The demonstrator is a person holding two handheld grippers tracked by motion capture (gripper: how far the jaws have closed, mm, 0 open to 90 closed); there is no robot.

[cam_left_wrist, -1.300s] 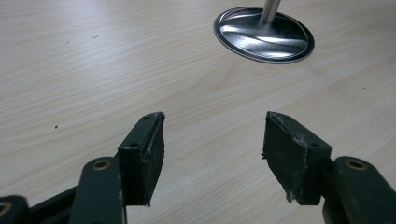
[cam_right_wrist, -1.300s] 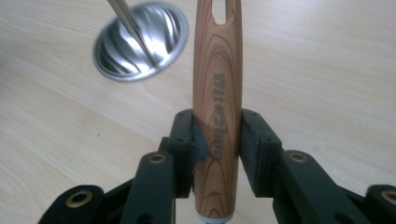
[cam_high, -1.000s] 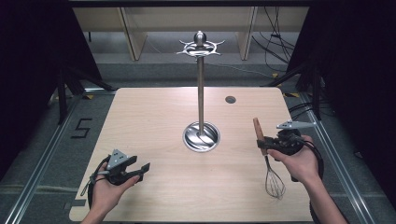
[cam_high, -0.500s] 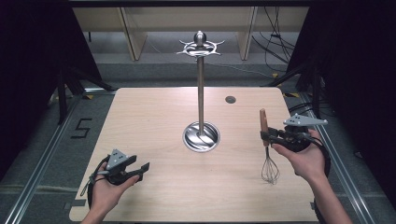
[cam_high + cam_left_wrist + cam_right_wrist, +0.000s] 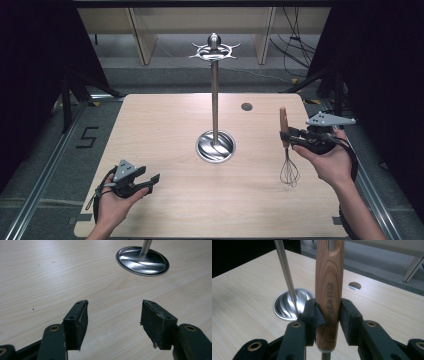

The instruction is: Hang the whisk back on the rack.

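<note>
The right gripper [image 5: 295, 139], jaws clamped on a whisk [image 5: 286, 150], is holding it upright beside the hanging stand [image 5: 215, 100], whose hooks await its handle; the left gripper [image 5: 150, 181] is idling, jaws apart.

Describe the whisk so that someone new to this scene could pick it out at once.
Start at the tall metal stand in the middle of the wooden table, then look toward the table's right edge. There the right gripper clamps the whisk upright by its wooden handle, wire loops hanging down. Nothing else on the table has wood or wire.
</note>
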